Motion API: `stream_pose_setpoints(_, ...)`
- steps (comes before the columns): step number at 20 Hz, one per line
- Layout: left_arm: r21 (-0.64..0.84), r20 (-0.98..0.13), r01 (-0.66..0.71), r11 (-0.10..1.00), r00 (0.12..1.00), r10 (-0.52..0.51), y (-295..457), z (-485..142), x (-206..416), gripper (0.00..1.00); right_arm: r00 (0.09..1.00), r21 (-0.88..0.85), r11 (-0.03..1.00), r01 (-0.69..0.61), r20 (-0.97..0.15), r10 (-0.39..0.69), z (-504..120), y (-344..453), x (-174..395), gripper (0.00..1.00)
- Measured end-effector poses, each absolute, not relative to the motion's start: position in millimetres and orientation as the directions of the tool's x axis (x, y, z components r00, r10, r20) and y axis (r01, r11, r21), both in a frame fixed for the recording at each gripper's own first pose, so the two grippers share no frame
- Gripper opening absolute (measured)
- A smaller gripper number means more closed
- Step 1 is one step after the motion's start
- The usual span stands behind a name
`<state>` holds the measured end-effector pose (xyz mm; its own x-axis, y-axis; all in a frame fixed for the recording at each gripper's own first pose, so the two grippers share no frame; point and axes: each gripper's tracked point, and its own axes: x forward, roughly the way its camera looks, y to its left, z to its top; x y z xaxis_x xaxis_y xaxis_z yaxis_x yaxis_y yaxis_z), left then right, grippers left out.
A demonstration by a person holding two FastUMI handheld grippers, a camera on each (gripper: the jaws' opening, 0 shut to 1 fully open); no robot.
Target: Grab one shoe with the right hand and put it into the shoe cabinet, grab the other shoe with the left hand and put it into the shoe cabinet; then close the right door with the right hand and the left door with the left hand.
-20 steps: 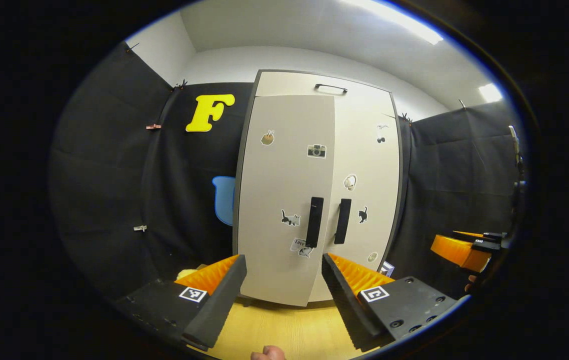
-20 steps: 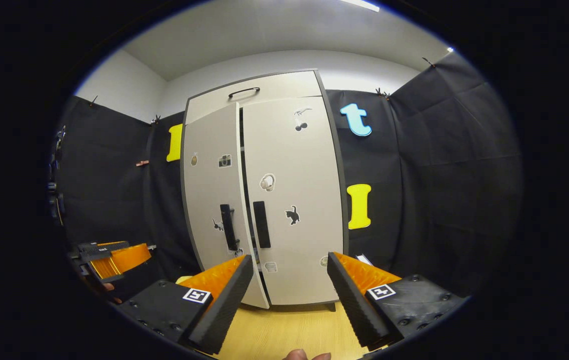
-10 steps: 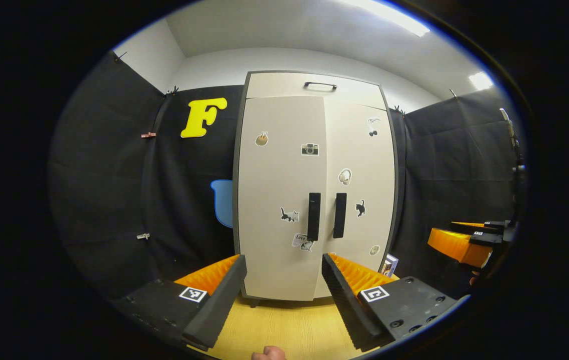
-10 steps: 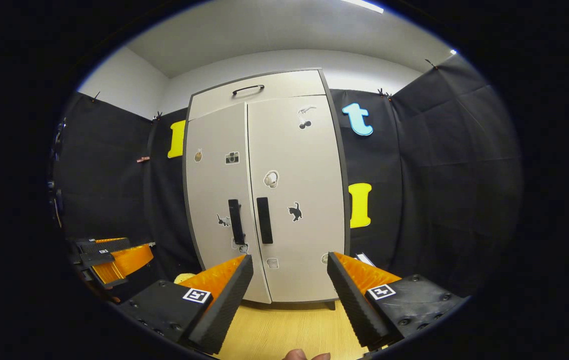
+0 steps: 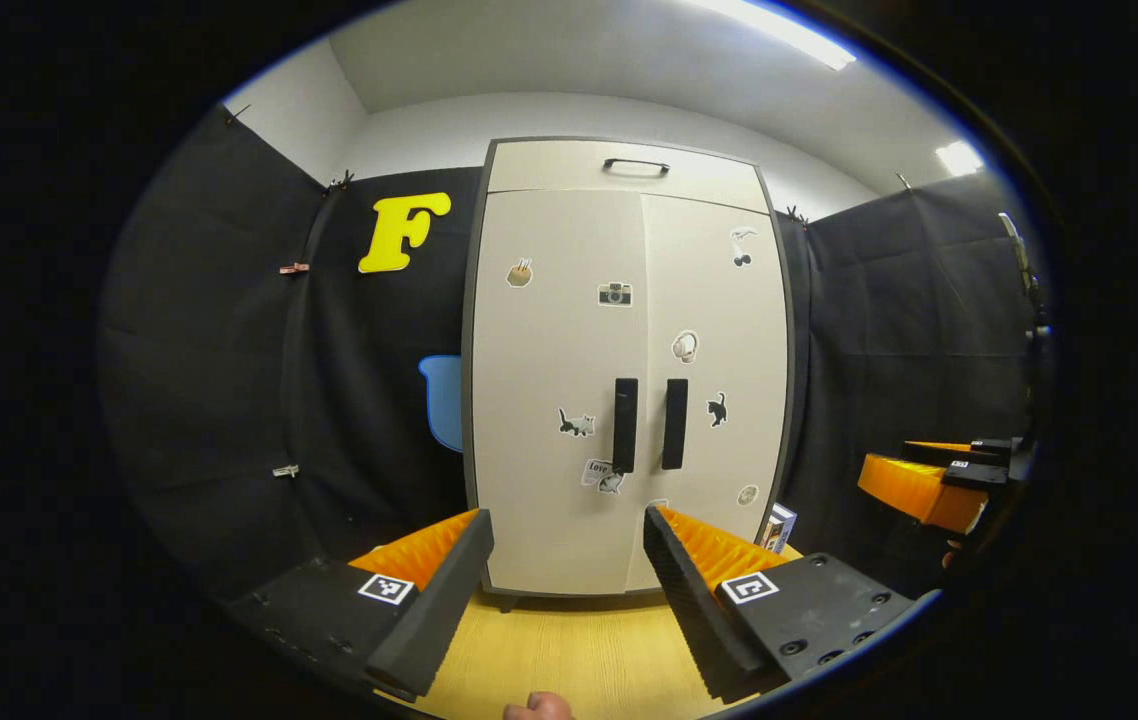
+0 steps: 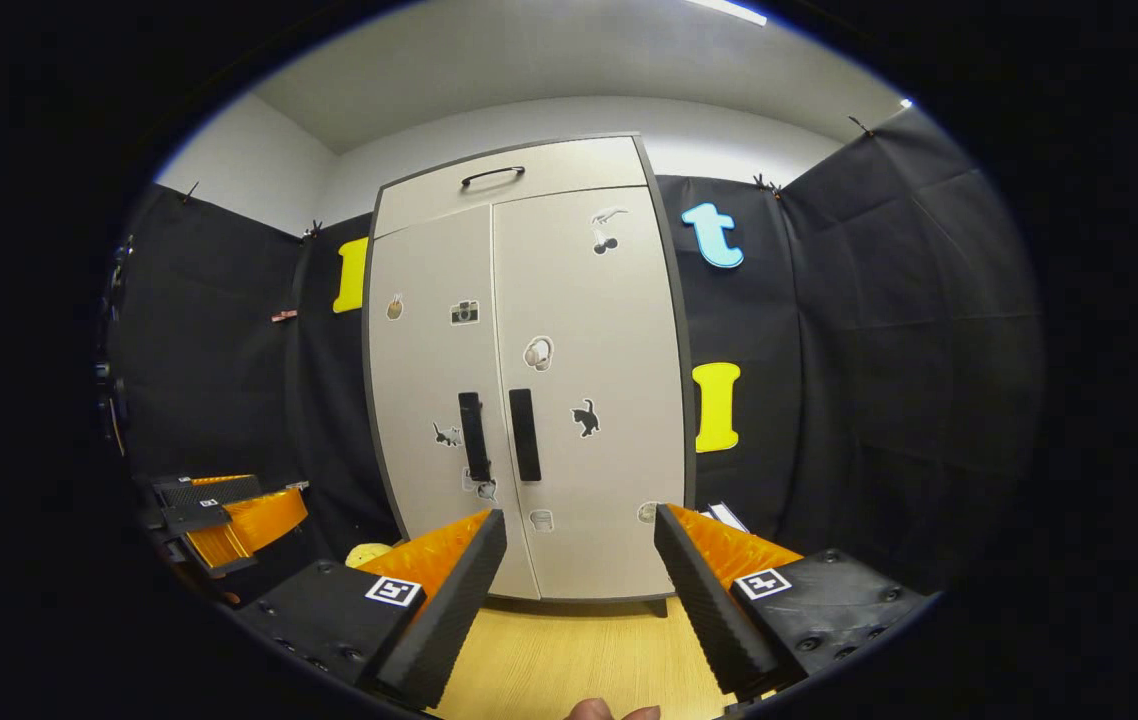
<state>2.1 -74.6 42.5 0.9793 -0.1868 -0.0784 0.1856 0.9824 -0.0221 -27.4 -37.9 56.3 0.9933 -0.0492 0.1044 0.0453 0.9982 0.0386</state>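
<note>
The beige shoe cabinet [image 5: 629, 340] [image 6: 529, 380] stands straight ahead with both doors flush and shut. Two black vertical handles [image 5: 625, 424] [image 6: 473, 436] meet at the middle seam. Stickers dot both doors. The shoes are hidden behind the doors. My left gripper [image 5: 569, 540] is open and empty, a short way back from the cabinet. My right gripper [image 6: 579, 540] is open and empty too, level with the cabinet's lower part. Each gripper appears at the edge of the other's view: the right one [image 5: 929, 480] and the left one [image 6: 219, 510].
The wooden floor [image 5: 569, 650] [image 6: 569, 660] runs from my fingers to the cabinet's foot. A top drawer with a black pull [image 5: 635, 163] sits above the doors. A small box [image 5: 777, 525] leans by the cabinet's right foot. Something yellow [image 6: 365, 553] lies at its left foot.
The left door swung from ajar to fully shut. My left gripper has drawn back a little from the cabinet. The right gripper has barely moved.
</note>
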Motion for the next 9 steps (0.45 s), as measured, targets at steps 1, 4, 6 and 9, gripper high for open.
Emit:
stream_pose_setpoints(1,-0.022,-0.078,0.187,0.982,0.979,-0.188,-75.0,42.6,2.5,0.95,0.993,0.039,0.998,0.045,0.104,-0.049,56.0,-38.5,-27.8,0.98)
stream_pose_setpoints(4,-0.022,-0.081,0.188,0.982,0.979,-0.189,-77.6,41.5,3.1,0.95,0.993,0.04,0.998,0.046,0.103,-0.049,55.4,-39.6,-28.8,0.98)
stream_pose_setpoints(6,-0.024,-0.084,0.19,0.982,0.978,-0.191,-78.3,40.4,2.7,0.95,0.994,0.041,0.998,0.045,0.101,-0.049,54.0,-40.4,-28.5,0.98)
stream_pose_setpoints(9,-0.027,-0.087,0.189,0.982,0.978,-0.191,-78.6,40.1,2.4,0.95,0.994,0.045,0.998,0.045,0.101,-0.049,54.1,-42.0,-30.0,0.98)
